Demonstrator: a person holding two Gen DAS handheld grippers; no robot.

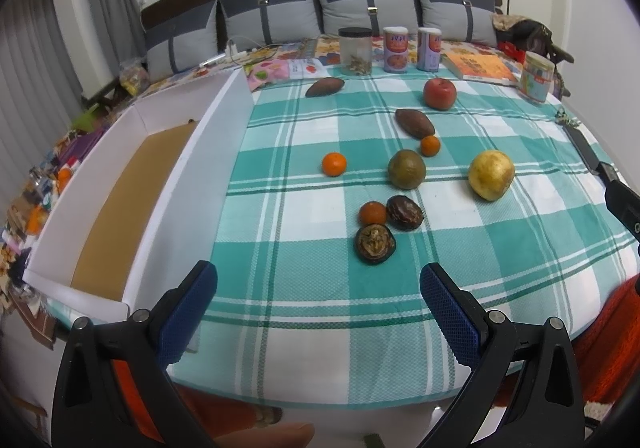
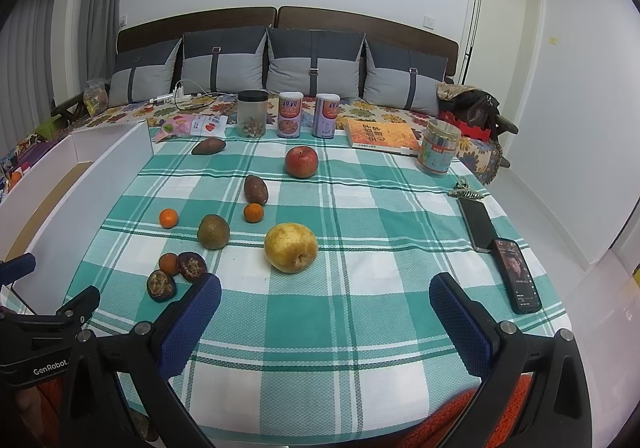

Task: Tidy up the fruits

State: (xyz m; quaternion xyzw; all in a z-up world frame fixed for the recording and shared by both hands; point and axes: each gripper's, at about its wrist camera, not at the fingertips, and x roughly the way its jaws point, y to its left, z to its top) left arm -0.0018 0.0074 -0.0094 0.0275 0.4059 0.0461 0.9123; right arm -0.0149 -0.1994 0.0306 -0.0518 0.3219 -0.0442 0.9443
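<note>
Left gripper [image 1: 318, 290]: blue-padded jaws spread wide, holding nothing, above the near edge of the green-and-white checked tablecloth [image 1: 400, 288].
Right gripper [image 2: 325, 302]: jaws equally wide, nothing held.
Fruits: all on the cloth, well apart from both grippers: red apple [image 1: 440, 93], yellow pear [image 1: 491, 175], green-brown round fruit [image 1: 406, 169], small orange tangerines [image 1: 334, 164].
Left view only: brown cardboard floor of the white open box [image 1: 120, 216] beside the cloth.
Right view only: lit black smartphone [image 2: 518, 275] at the cloth's right edge.
</note>
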